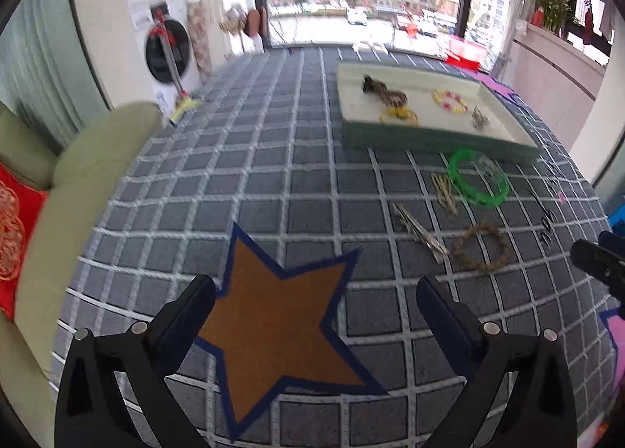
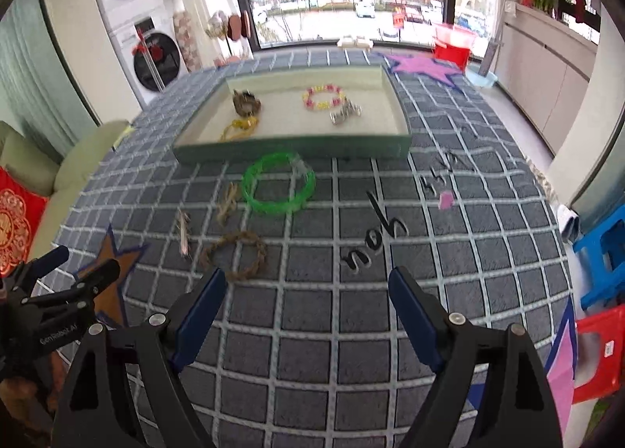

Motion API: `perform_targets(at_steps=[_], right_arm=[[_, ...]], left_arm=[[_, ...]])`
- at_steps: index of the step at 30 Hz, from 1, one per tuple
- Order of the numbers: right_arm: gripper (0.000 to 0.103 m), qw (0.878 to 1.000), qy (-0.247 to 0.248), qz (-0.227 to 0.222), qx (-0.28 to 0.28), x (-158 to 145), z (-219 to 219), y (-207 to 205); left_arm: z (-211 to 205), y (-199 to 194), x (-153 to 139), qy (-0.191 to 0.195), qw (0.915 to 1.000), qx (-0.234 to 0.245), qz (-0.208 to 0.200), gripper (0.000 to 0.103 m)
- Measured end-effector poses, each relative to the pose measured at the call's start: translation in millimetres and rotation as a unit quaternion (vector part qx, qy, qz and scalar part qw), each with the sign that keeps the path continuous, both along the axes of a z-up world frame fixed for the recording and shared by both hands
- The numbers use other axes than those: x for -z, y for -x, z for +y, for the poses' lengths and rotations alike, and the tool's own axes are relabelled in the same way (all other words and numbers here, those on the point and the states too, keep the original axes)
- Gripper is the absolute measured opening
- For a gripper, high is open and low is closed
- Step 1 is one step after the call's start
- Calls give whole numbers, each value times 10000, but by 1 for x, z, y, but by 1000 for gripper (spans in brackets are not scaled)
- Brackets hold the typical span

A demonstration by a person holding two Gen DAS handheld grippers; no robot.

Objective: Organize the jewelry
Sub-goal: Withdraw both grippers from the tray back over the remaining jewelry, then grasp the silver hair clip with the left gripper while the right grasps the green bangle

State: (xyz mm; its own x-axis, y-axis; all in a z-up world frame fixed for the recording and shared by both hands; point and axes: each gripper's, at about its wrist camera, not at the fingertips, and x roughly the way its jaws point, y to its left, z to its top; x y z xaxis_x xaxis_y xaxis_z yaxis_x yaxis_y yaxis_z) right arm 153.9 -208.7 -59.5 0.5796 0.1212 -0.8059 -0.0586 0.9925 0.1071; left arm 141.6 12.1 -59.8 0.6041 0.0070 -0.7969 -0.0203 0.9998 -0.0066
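Our left gripper [image 1: 315,293] hangs with its jaws wide and empty above a brown star [image 1: 273,330] on the checked mat [image 1: 273,182]; our right gripper [image 2: 308,284] is just as wide and empty, over bare mat beside the black script "you" [image 2: 375,242], which reads upside down to us. On the left gripper's body, seen only in the right view, we read "GenRobot.AI" [image 2: 58,338]. Just ahead of the right gripper lies a braided ring [image 2: 236,254], with a metal clip [image 2: 183,233] and a tan knot [image 2: 227,202] near it, and a green bangle [image 2: 278,188] farther on, close to the tray [image 2: 293,147]. Inside the tray lie a dark woven piece [image 2: 246,103], a yellow band [image 2: 240,126], a pink-and-yellow bracelet [image 2: 324,96] and a silver piece [image 2: 345,112]. Only the right view shows the pink star [image 2: 422,67] behind the tray and the blue stool [image 2: 603,256].
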Motion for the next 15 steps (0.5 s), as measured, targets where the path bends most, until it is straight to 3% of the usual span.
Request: perform_targets(at_steps=[7, 15], right_arm=[[87, 9989, -268, 337, 173, 17, -16, -3], [87, 9987, -310, 384, 157, 24, -24, -13]], left_arm=[[-8, -3, 8, 211, 9995, 144, 175, 103], [-12, -28, 10, 520, 9975, 72, 466, 103]])
